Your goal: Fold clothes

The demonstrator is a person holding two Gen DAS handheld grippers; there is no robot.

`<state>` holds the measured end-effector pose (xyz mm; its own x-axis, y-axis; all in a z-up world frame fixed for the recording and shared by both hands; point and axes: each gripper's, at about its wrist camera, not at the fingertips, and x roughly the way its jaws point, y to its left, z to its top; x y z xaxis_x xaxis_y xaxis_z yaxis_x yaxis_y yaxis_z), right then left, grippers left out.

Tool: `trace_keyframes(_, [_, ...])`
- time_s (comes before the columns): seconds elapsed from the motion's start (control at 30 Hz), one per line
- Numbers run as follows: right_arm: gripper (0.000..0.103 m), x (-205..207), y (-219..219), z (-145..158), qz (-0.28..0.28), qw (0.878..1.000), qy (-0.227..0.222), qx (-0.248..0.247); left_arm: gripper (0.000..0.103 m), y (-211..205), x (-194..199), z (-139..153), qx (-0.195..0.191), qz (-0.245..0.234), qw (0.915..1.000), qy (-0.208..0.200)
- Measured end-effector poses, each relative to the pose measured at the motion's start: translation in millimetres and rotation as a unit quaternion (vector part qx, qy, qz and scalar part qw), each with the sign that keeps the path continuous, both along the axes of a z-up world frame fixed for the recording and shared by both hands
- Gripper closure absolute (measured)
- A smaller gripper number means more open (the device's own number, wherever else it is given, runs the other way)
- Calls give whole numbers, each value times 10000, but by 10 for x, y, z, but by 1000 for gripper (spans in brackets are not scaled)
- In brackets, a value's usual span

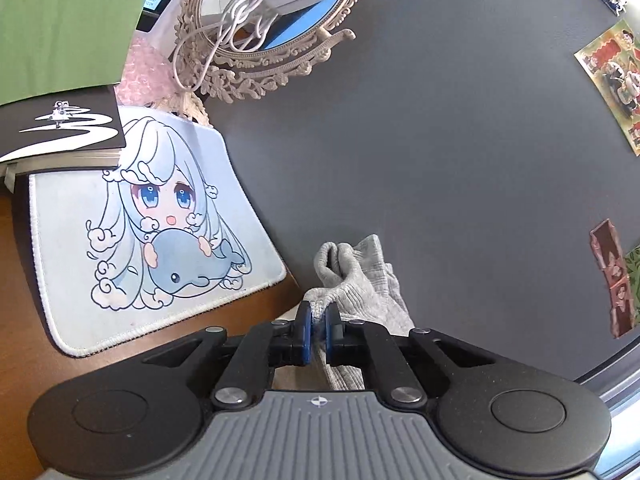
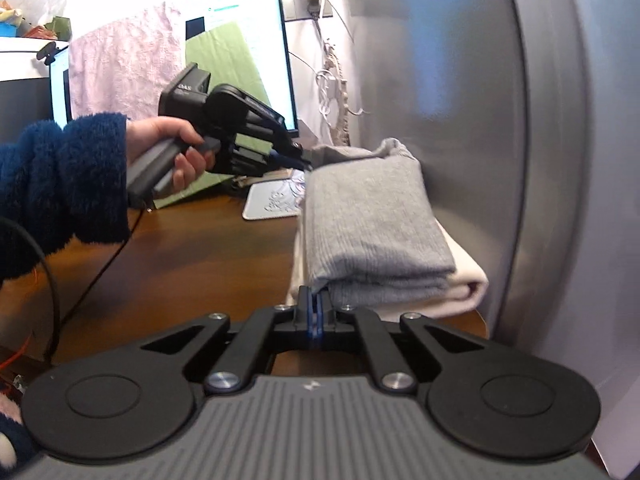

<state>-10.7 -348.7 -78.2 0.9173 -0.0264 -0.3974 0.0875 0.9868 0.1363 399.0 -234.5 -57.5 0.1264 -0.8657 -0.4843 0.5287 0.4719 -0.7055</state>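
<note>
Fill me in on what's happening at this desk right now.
A person is folding a grey garment with two hand-held grippers. The left gripper is shut on a bunched edge of the grey fabric. The right gripper is shut at the near corner of the folded garment, though whether it pinches cloth is unclear. The garment lies folded on a cream cloth on the wooden desk.

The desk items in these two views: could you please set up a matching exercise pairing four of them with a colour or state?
Things:
1. grey garment
2. cream cloth
3. mouse pad
4. left gripper

Descriptions:
A. shows a cartoon girl hugging a whale
B. shut on a grey fabric edge
C. folded, lying on top of the stack
D. at the bottom of the stack, under the grey

Pairs: 1-C, 2-D, 3-A, 4-B
</note>
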Motion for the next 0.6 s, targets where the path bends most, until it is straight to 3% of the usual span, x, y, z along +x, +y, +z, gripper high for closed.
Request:
trace_keyframes(0.2, [103,-127,30,-41,109,9997,26,239,97,14,-15,-24,55,-10,10000,52])
trace_keyframes(0.3, [97,-186,-71,0,-208,9992,-96,342,97,15,-23,-5,81,-64,9999,24])
trace_keyframes(0.4, [89,-225,-374,28,-551,9906,-350,1206,97,32,-22,0,91,-42,9999,21])
trace_keyframes(0.43, [87,-222,-475,9,-598,9841,-414,1623,97,39,-21,0,83,-35,10000,28])
trace_keyframes(0.5, [63,-209,-675,-37,-668,9648,-535,2485,97,44,-24,2,76,-22,10000,36])
trace_keyframes(0.6, [63,-164,-873,-172,-689,9280,-692,3596,97,42,-21,4,105,-18,9999,34])
